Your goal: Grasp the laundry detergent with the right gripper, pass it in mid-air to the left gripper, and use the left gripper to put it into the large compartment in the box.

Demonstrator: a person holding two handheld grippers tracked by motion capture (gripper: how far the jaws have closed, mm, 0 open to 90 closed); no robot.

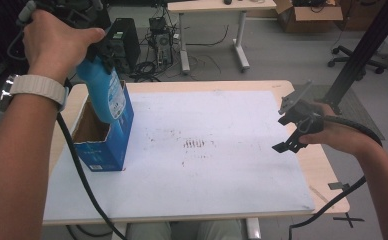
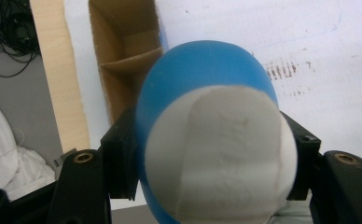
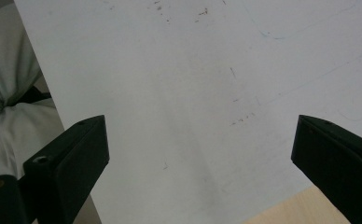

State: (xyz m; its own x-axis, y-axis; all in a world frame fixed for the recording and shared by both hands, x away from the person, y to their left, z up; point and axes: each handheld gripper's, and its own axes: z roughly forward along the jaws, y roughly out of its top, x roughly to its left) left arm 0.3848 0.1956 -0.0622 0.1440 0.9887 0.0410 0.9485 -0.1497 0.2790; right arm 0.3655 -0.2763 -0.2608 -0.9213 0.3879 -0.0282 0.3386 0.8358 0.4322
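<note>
Clearly, in the high view the left gripper holds a blue bottle by its top, above the open blue box near the left edge of the table. The bottle may catch the box rim and tip the box if it is not straight. The left hand is raised, pointing down.

The left gripper view shows the jaws clamped on the bottle's white cap.

The right gripper view shows its jaws wide and empty above the white mat.
</note>
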